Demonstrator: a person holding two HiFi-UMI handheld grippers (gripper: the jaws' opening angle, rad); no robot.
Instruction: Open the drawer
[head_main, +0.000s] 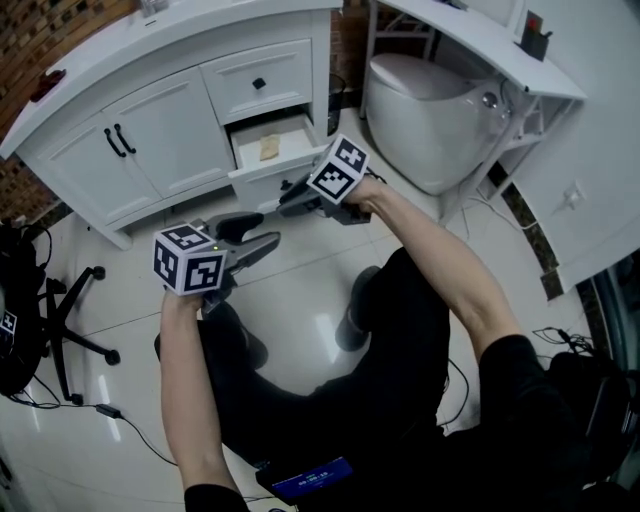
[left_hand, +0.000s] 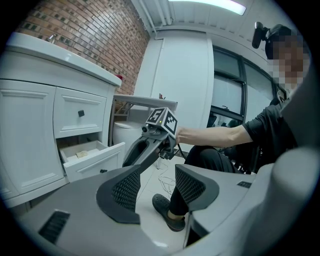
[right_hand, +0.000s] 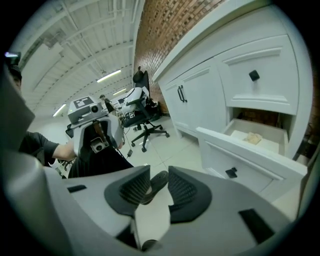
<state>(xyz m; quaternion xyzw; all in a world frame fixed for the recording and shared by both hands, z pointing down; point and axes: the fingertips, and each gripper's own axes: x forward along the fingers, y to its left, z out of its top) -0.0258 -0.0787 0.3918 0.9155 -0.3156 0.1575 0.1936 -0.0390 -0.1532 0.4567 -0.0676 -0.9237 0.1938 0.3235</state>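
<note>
At far left an office chair stands on the glossy tiled floor, well apart from the action. Next comes a white cabinet with two doors. In front of it the left gripper hovers over the floor, its tongs spread and pinching nothing. To its right is the task's thing, the lower drawer. It is already pulled out from under the closed upper drawer, and a small tan object lies inside. The right gripper sits near the drawer front without touching it, its tongs a little apart and empty. Farthest right, a toilet stands close beside the cabinet. The job looks essentially done, so the main risk is overdoing it. A further tug could pull the drawer off its runners, and a careless swing could knock the projecting front corner. The two grippers are close together and could clash. Open floor lies towards the seated person and to the left. The toilet and the person's legs crowd the right.
</note>
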